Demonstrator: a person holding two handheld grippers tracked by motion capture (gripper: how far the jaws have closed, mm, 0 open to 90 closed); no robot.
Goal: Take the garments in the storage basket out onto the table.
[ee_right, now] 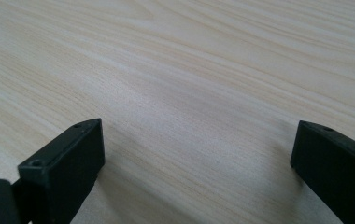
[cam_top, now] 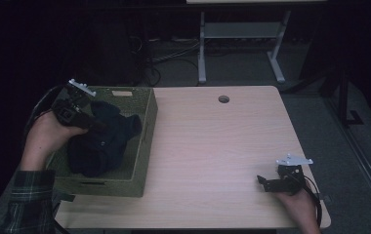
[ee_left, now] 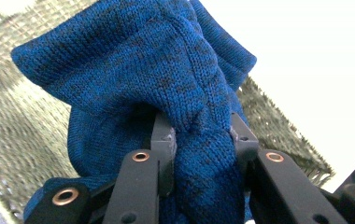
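From the high view, a woven green basket sits on the left part of the wooden table, at about nine o'clock from the table's middle. A dark blue knit lies heaped inside it. The left gripper, held in a hand with a plaid sleeve, is over the basket's ten o'clock corner with its tip in the knit. The right gripper rests on bare wood near the table's five o'clock corner, well apart from the basket.

In the left gripper view, the jaws are clamped on a thick fold of the knit, which bulges up at twelve o'clock above them; the basket weave shows behind, at nine o'clock. The picture is dim from above, so whether the knit is fully off the basket floor I cannot tell.

In the right gripper view, the jaws stand wide apart over plain tabletop, with nothing between them.
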